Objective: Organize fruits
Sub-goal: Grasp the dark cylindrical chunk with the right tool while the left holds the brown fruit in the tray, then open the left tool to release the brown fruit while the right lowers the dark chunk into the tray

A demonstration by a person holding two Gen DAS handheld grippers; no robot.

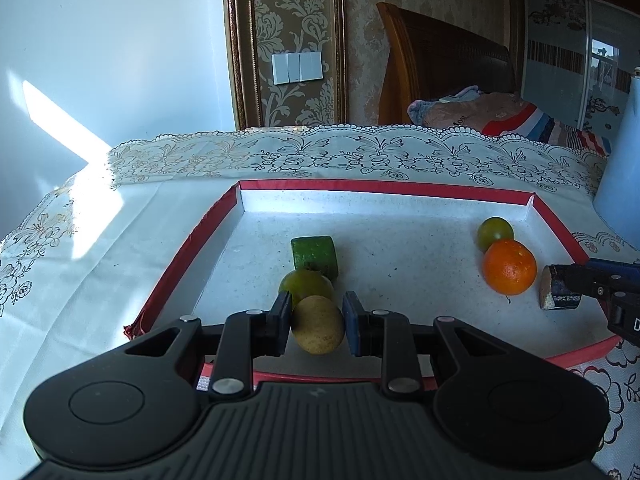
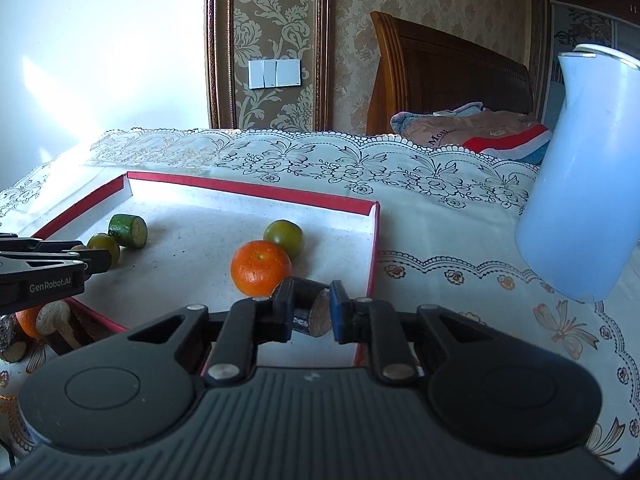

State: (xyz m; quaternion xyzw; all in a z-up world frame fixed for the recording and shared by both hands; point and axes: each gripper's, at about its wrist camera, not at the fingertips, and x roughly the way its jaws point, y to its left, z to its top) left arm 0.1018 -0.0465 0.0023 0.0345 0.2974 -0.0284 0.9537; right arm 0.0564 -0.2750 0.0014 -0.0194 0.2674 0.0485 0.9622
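A red-rimmed tray [image 1: 384,188] with a white floor lies on the lace tablecloth. My left gripper [image 1: 317,324] has a tan round fruit [image 1: 318,325] between its pads at the tray's near left; the right pad stands slightly off it. Just behind lie a green round fruit [image 1: 306,285] and a green cucumber chunk [image 1: 315,255]. My right gripper [image 2: 310,312] is shut on a dark-skinned cut piece [image 2: 316,312], also seen in the left wrist view [image 1: 558,286], beside an orange [image 2: 261,267] and a green tomato-like fruit [image 2: 285,237].
A tall pale blue jug [image 2: 580,184] stands on the cloth right of the tray. More pieces, an orange one [image 2: 28,320] and a tan one [image 2: 54,316], lie outside the tray's near left corner. A bed with bedding [image 2: 472,132] is behind the table.
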